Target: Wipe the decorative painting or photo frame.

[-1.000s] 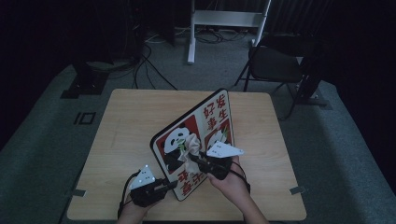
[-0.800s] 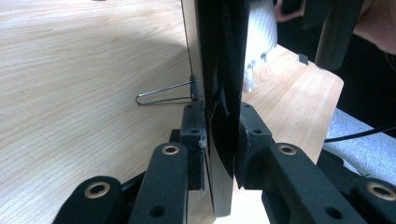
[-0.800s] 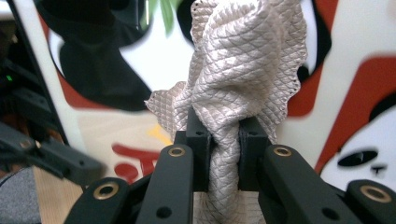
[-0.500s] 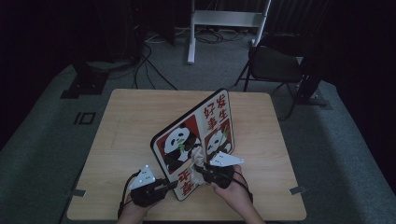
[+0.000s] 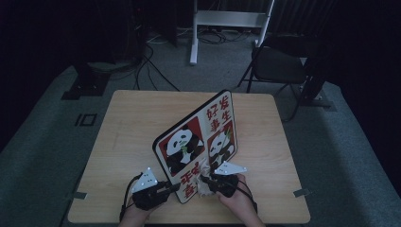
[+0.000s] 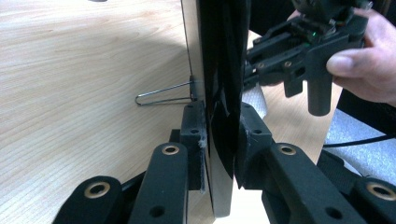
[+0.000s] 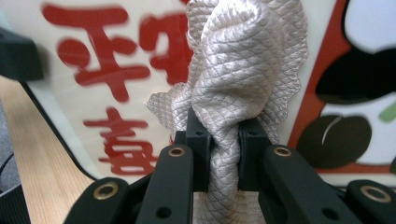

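Note:
A panda picture board (image 5: 198,142) with red Chinese characters stands tilted on edge on the wooden table (image 5: 127,127). My left gripper (image 5: 166,189) is shut on the board's lower left edge; in the left gripper view its pads (image 6: 194,135) clamp the board's edge (image 6: 219,93) from both sides. My right gripper (image 5: 206,182) is shut on a bunched white cloth (image 5: 204,176) and holds it against the board's front near the bottom. In the right gripper view the quilted cloth (image 7: 243,70) is squeezed between the jaws, in front of the red characters (image 7: 107,60).
A thin wire stand (image 6: 163,95) sticks out from the board's back onto the table. A black chair (image 5: 279,66) and a white frame (image 5: 227,19) stand beyond the table's far edge. Cables lie on the grey floor at the far left.
My right gripper has come down the board's face with the cloth, from the lower panda to the bottom edge. The left gripper and the board have stayed put.

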Demonstrator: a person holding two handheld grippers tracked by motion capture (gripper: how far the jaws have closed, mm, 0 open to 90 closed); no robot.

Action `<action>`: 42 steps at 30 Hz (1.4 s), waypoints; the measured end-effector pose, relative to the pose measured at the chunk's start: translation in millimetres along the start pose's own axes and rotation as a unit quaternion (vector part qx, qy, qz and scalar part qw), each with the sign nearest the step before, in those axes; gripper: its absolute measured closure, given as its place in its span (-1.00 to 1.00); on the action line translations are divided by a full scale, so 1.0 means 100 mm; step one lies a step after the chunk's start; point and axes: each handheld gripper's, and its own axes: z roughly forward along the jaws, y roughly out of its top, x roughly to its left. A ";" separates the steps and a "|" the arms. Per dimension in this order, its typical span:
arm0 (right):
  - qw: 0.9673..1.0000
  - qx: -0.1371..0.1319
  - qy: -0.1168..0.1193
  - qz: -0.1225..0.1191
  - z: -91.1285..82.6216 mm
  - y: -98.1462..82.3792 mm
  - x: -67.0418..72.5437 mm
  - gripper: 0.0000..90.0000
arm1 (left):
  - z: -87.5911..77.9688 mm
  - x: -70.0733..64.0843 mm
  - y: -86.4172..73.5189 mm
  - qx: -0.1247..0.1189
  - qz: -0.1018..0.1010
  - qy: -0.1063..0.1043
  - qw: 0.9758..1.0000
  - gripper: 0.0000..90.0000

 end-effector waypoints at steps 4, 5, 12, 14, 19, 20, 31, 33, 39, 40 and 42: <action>1.000 0.009 -0.002 0.004 0.02 -0.05 -0.02 0.75 | 0.01 0.00 0.00 -0.002 0.000 0.002 1.000 0.72; 1.000 0.015 -0.003 0.006 0.03 -0.09 -0.03 0.75 | 0.01 0.00 0.00 -0.002 -0.001 0.003 1.000 0.72; 0.999 0.034 -0.010 0.014 0.07 -0.16 -0.10 0.75 | 0.06 0.00 0.01 -0.006 -0.006 0.006 1.000 0.71; 0.999 0.042 -0.014 0.015 0.08 -0.18 -0.13 0.75 | 0.07 0.00 0.02 -0.005 -0.005 0.006 1.000 0.71; 0.998 0.049 -0.016 0.022 0.11 -0.22 -0.17 0.75 | 0.10 0.03 0.04 -0.007 -0.008 0.007 1.000 0.72; 0.998 0.049 -0.016 0.023 0.11 -0.22 -0.18 0.75 | 0.10 0.03 0.05 -0.007 -0.008 0.006 1.000 0.72; 1.000 0.010 0.000 0.024 -0.18 0.00 -0.11 0.75 | 0.20 0.05 0.12 -0.001 -0.005 0.002 1.000 0.71; 1.000 0.000 0.001 0.021 -0.23 0.06 -0.10 0.75 | 0.19 0.05 0.12 0.003 -0.003 -0.001 1.000 0.70; 1.000 -0.027 0.006 0.011 -0.35 0.22 -0.06 0.75 | 0.04 0.03 0.22 -0.012 -0.002 0.000 1.000 0.58; 1.000 -0.027 0.006 0.011 -0.35 0.22 -0.06 0.75 | 0.04 0.03 0.22 -0.012 -0.002 0.000 1.000 0.58; 0.999 -0.038 0.008 0.005 -0.40 0.31 -0.04 0.75 | -0.03 0.03 0.30 -0.025 -0.005 0.001 1.000 0.56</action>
